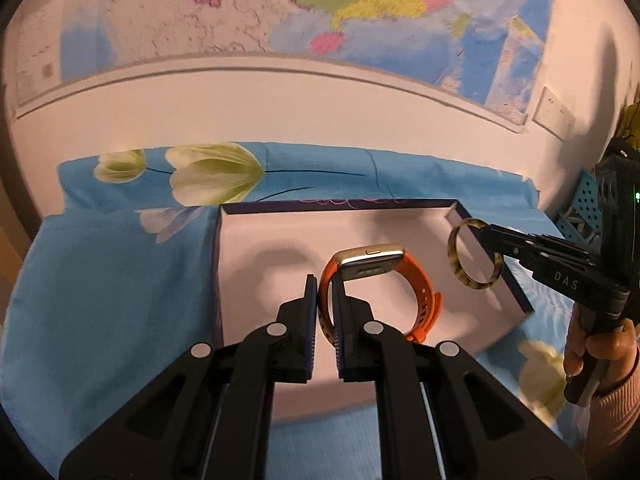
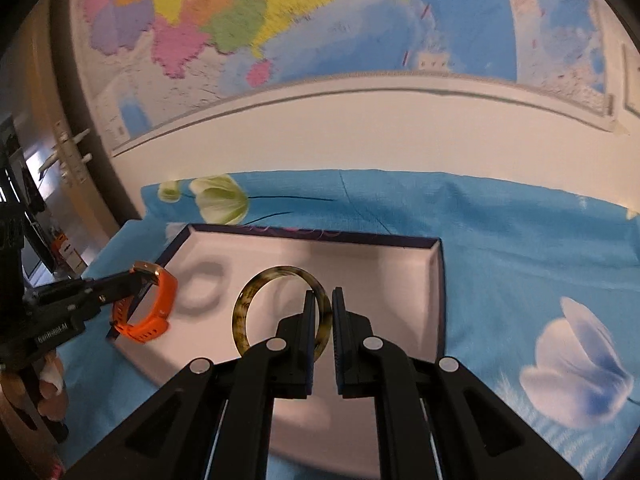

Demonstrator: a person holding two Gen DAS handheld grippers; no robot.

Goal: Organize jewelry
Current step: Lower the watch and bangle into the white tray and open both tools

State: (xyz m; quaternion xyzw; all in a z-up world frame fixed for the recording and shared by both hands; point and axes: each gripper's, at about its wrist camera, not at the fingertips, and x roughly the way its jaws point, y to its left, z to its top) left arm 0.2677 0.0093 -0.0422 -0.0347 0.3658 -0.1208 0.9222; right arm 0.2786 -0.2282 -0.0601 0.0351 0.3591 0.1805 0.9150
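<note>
An orange-strapped watch with a gold case hangs above the shallow white-lined box; my left gripper is shut on its strap. The same watch shows at the left of the right wrist view, over the box's left edge. A mottled brown-and-yellow bangle is held upright over the box, with my right gripper shut on its rim. In the left wrist view that bangle hangs over the box's right wall, pinched by the right gripper.
The box lies on a blue cloth printed with pale tulips, close to a white wall with a coloured map. A blue perforated crate stands at the far right. A hand and a pink sleeve hold the right tool.
</note>
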